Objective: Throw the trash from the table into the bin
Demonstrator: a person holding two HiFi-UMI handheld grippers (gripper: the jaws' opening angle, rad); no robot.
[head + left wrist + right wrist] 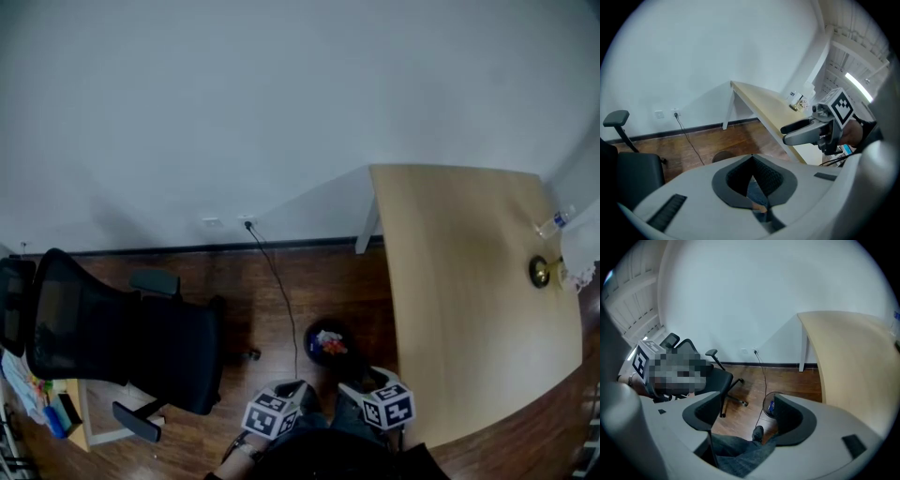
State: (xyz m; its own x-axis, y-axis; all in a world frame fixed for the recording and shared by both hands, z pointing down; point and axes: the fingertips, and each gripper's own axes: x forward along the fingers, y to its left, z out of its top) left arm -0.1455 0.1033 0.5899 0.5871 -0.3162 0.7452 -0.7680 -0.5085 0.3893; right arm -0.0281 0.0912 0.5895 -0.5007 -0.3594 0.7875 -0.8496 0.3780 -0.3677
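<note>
- Left tool (752, 161): smooth matt grey plastic shell; dark pads (771, 178) with a fine ribbed texture.
- Right tool (740, 405): the same matt grey plastic with dark matt pads.
- Desk (469, 309), right of both tools: pale wood-look top, smooth with a low sheen.
- Floor (281, 281), below the tools: dark brown wood boards, slightly glossy.
- Bin (311, 339), just beyond the tools: dark, matt wall.
- Chair (122, 337), left of the left tool: matt black covering, black plastic armrests.
- Bottle (555, 222), on the desk far from the tools: clear plastic.
- Trousers (740, 455), under the right tool: blue denim cloth.

One table (450, 281), one bin (310, 343), one chair (122, 342).
</note>
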